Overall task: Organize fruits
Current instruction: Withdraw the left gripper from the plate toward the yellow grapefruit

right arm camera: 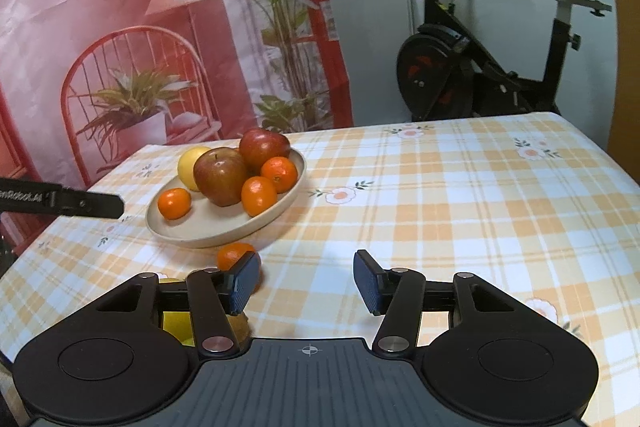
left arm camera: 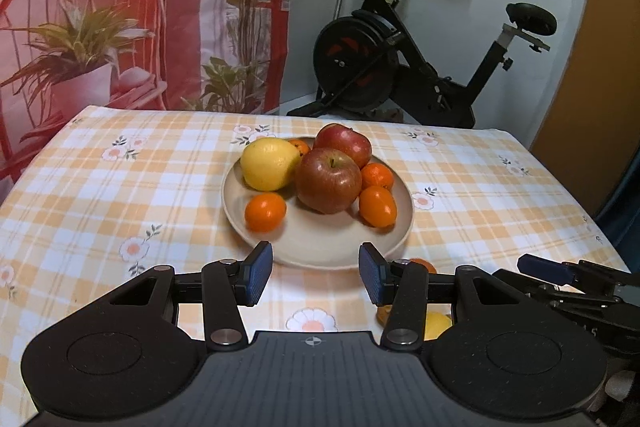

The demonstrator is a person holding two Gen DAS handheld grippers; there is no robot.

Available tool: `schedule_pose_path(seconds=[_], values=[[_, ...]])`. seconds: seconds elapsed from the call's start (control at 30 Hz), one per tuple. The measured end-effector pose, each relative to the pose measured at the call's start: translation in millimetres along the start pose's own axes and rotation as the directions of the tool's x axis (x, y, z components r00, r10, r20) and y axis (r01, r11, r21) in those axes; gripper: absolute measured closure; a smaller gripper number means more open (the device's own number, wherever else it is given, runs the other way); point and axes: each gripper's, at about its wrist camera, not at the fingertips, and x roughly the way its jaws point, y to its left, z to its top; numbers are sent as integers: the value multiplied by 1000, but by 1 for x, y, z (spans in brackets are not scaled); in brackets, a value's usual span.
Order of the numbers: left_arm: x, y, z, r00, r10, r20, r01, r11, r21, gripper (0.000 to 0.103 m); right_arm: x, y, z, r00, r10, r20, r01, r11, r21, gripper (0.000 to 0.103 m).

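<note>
Loose tangerine (right arm camera: pixel 234 254), plate's (left arm camera: pixel 320 247) two apples (left arm camera: pixel 328 179)

Soft, even indoor light, faint shadows, sharp centre, strong fisheye bending at edges.

Behind the lemon (left arm camera: pixel 269 163) on the plate (left arm camera: pixel 320 247), one small orange (left arm camera: pixel 301 146) is largely concealed; only its top shows. Near the plate's front rim, on the table (left arm camera: pixel 100 187), a loose orange (right arm camera: pixel 234 254) is partly covered by the right claw (right arm camera: pixel 305 287)'s left finger. Below it, a yellow fruit (right arm camera: pixel 176 321) and a brownish item (right arm camera: pixel 239 327) show only in slivers behind the claw's linkage; their type cannot be determined. The table's near edge is cut off in both views.
</note>
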Motion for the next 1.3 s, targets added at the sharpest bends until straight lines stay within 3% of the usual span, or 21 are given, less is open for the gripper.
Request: schedule_pose_path(seconds=[0.43, 1.3], values=[[-10, -9, -19, 1000, 18, -6, -18, 1000, -15, 53, -9, -3, -12, 1000, 3, 26, -4, 1000, 18, 54], [-11, -22, -31, 999, -28, -27, 28, 1000, 10, 51, -7, -7, -19, 1000, 15, 8, -16, 999, 47, 53]])
